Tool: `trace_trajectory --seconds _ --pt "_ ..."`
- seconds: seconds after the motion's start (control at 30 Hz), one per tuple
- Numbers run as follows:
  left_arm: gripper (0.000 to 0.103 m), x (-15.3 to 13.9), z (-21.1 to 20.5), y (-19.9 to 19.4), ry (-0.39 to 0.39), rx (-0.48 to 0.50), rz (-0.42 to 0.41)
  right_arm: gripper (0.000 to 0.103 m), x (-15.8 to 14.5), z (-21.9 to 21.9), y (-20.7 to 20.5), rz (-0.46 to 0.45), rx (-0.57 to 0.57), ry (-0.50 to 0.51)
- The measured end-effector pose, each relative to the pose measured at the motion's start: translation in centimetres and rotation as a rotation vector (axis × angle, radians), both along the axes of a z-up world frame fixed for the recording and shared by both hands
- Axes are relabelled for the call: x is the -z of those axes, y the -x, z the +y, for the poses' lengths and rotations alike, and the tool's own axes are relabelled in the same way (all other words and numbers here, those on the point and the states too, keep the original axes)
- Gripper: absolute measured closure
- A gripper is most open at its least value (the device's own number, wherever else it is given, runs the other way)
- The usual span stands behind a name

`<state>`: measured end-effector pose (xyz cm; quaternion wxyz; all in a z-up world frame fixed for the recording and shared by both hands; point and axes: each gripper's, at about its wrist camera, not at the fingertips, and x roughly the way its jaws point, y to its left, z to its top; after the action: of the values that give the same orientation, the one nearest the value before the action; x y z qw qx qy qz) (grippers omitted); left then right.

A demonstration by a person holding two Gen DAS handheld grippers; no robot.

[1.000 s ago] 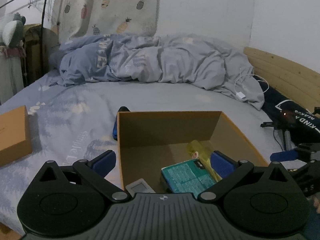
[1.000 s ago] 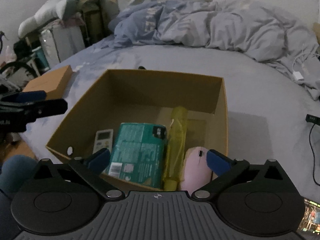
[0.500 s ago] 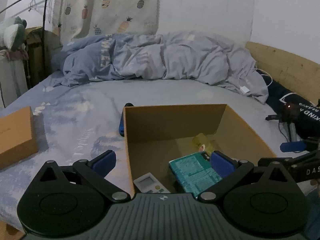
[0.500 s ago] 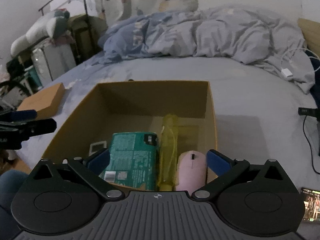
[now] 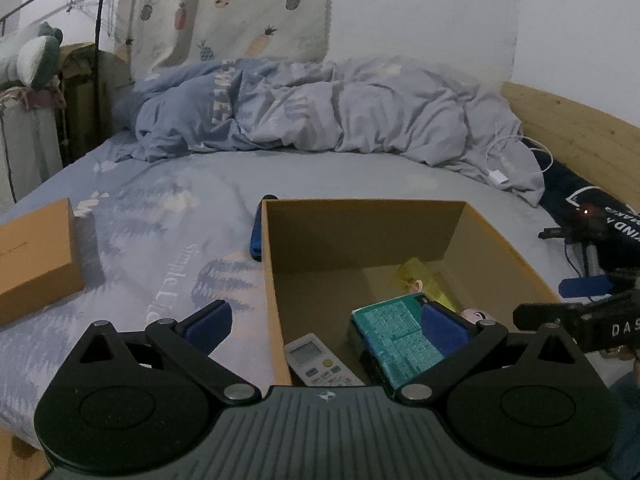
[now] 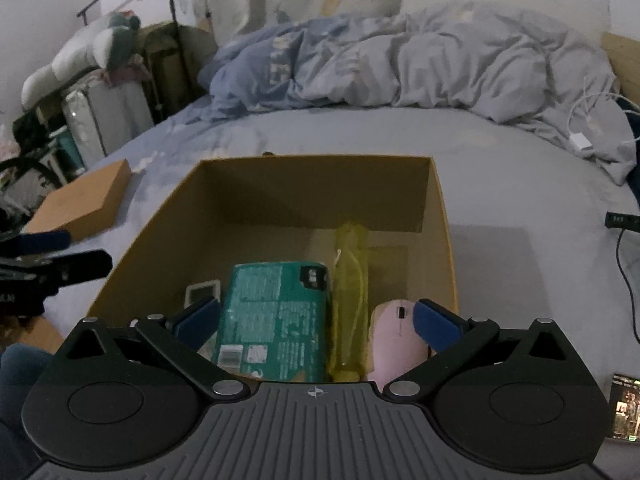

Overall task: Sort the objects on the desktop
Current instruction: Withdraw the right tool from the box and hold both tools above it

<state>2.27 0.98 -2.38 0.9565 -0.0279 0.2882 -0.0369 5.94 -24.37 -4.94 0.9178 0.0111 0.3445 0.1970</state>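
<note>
A flat tan box (image 5: 34, 256) is lying on the printed blue sheet (image 5: 168, 216) at the far left, well apart from everything else. The left gripper (image 5: 326, 322) is being held with its jaws spread wide and empty; the left wall of the open cardboard box (image 5: 276, 296) is falling between the two blue pads. A blue object (image 5: 256, 232) is resting against the outside of that wall, on the far side.

Inside the box, from left to right, four things are lying side by side — a white remote control (image 6: 202, 294), a teal packet (image 6: 276, 320), a yellow translucent pouch (image 6: 350, 292) and a pink mouse (image 6: 396, 340). In the right wrist view the right gripper (image 6: 316, 318) is being held over the near edge of the box, its jaws likewise wide apart and gripping nothing; the teal packet and the pouch are sitting between the pads, the remote is just behind the left pad, and the mouse is partly covered by the right pad.

Behind it all a rumpled grey-blue duvet (image 5: 320, 112) is lying heaped — a white charger cable (image 5: 504, 160) is trailing across its right end.
</note>
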Motion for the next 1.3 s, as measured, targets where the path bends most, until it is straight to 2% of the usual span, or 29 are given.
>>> trace_trajectory --seconds 0.37,0.57,0.73,0.97,1.1,1.3 --pt "0.000 0.4 0.3 0.1 -0.005 0.014 0.007 0.000 0.4 0.5 -0.6 -0.002 0.047 -0.018" --pt "0.000 0.6 0.2 -0.3 -0.002 0.033 0.010 0.000 1.1 1.4 -0.6 0.003 0.036 0.025" --pt "0.000 0.8 0.6 -0.7 0.045 0.029 0.019 0.000 1.5 2.6 -0.5 0.011 0.042 0.046" --pt "0.000 1.4 0.3 -1.3 0.022 0.055 0.011 0.000 1.9 3.3 0.0 0.019 0.124 0.013" --pt "0.000 1.0 0.5 -1.3 0.012 0.059 -0.013 0.000 1.7 3.9 -0.1 -0.005 0.155 0.037" --pt "0.000 0.4 1.5 -1.4 0.059 0.030 -0.012 0.000 0.4 4.5 -0.9 -0.009 0.191 0.043"
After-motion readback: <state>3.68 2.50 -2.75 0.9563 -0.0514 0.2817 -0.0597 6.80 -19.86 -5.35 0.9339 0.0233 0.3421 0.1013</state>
